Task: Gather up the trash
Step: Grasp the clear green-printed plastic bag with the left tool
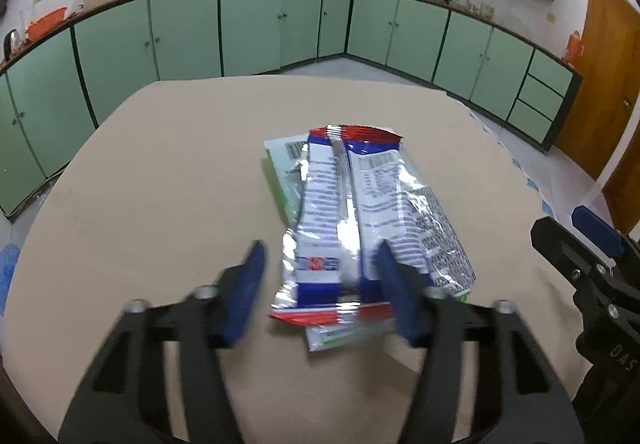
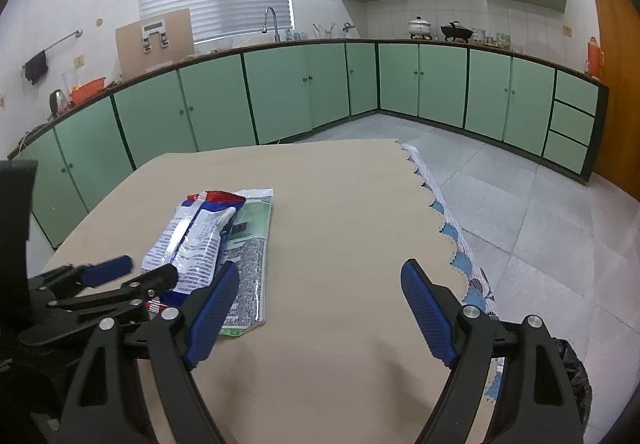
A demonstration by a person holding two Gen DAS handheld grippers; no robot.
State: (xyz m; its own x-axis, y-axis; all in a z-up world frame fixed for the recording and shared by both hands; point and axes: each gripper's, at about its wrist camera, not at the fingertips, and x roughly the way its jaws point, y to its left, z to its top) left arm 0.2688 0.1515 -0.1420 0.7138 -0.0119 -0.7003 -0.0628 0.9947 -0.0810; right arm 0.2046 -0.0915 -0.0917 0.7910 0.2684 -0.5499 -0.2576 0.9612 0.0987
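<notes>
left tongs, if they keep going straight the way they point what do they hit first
Most likely the red, white and blue wrapper, whose near end already lies between the left tongs; depth is hard to judge.

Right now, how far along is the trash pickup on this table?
Nothing looks collected yet. Both wrappers lie on the table, the red-white-blue wrapper on top of the green wrapper. In hand: the left claw straddles the top wrapper's near end, not visibly pinching it. The right claw is open and empty. Left: lifting and binning both.
</notes>
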